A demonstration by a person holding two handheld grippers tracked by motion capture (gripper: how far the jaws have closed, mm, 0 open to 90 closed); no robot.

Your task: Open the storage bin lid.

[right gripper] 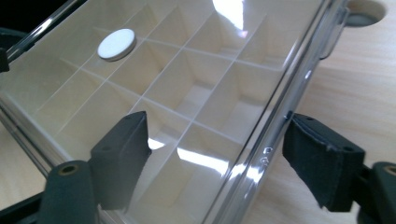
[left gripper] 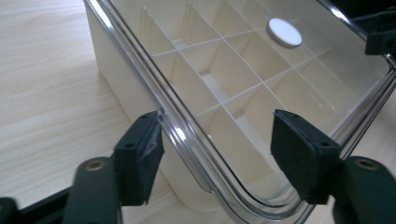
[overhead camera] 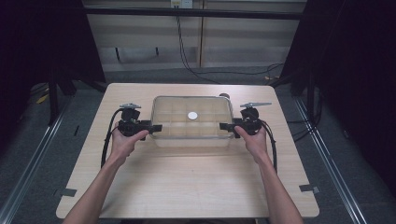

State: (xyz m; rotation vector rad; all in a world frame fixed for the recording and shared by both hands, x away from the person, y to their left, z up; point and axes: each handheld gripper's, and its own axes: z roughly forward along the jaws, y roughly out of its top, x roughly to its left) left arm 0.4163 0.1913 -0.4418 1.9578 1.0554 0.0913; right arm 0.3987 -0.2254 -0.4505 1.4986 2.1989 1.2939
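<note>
My left gripper (overhead camera: 157, 127) stands with jaws wide astride the left end of the clear plastic lid (overhead camera: 192, 116) on the cream compartmented box (left gripper: 112, 88), mid-tabletop (overhead camera: 187, 186); the pads aren't pressing yet. A white round disc (overhead camera: 192, 115) sits on the lid. My right gripper (overhead camera: 225, 126) straddles the right end, equally open. The lid looks light, stiff and slick, so I'd pinch its rim.
</note>
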